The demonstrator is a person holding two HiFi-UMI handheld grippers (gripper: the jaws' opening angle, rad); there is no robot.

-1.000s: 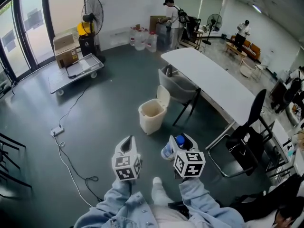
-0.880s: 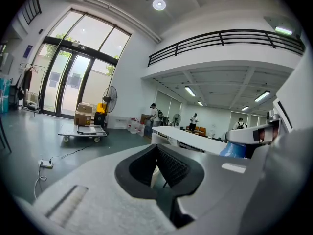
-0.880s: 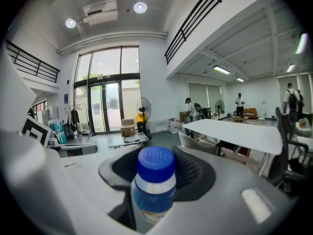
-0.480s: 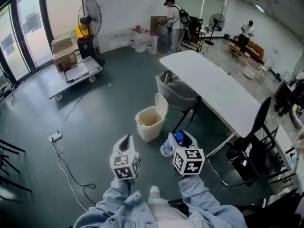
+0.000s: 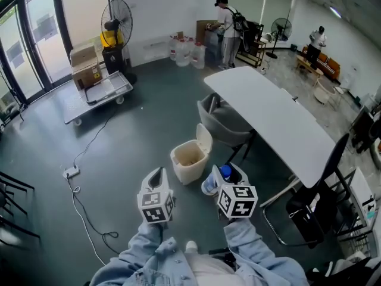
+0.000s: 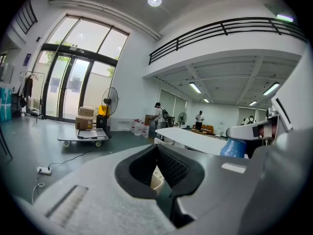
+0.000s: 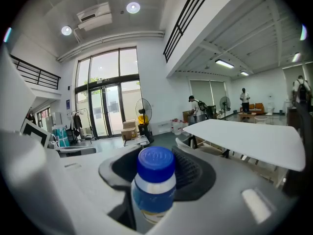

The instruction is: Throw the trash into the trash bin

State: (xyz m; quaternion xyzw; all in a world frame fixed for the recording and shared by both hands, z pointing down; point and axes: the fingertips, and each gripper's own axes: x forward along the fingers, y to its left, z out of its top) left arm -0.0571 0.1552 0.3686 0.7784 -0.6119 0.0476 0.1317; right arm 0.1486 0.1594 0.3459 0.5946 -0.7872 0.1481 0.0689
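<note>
A cream trash bin (image 5: 189, 161) with its lid swung up stands open on the dark floor, just ahead of both grippers. My right gripper (image 5: 224, 177) is shut on a small bottle (image 5: 224, 173) with a blue cap. In the right gripper view the bottle (image 7: 154, 185) stands upright between the ribbed pads (image 7: 193, 170). My left gripper (image 5: 158, 180) is shut and holds nothing. A sliver of the bin (image 6: 156, 177) shows through the left gripper's (image 6: 157, 166) jaws. The bottle (image 6: 234, 148) also shows at the right of the left gripper view.
A long white table (image 5: 274, 118) with a grey chair (image 5: 223, 115) stands right of the bin, and a black chair (image 5: 309, 207) is nearer right. A cable with a power strip (image 5: 71, 171) crosses the floor at left. A cart (image 5: 98, 91), fan (image 5: 116, 16) and two people (image 5: 226, 22) are far back.
The bin, table and floor have slid lower and nearer in the head view as I walk toward them. Both grippers keep their place in the picture; the bottle stays gripped.
</note>
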